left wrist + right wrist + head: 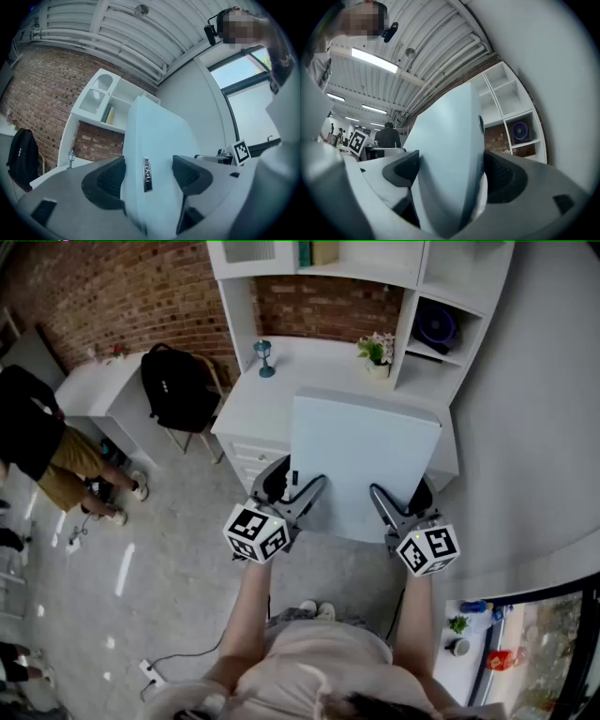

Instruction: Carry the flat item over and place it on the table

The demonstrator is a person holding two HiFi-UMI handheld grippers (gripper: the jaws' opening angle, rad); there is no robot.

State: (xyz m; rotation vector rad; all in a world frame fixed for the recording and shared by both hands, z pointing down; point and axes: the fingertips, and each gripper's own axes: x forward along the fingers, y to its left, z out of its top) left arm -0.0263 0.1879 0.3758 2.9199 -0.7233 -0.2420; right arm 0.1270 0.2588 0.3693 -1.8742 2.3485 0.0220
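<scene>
Flat item (366, 451), near edge partly hidden, pinched by left claw (296, 483) and right claw (398, 493).

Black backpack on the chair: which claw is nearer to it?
Left. The left claw grips the flat panel at its near edge, toward the backpack; the right claw grips it farther away.

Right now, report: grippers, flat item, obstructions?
Grippers: left gripper and right gripper clamped on the panel. Panel held over the desk. Ahead: lamp, flower pot at desk's back.
</scene>
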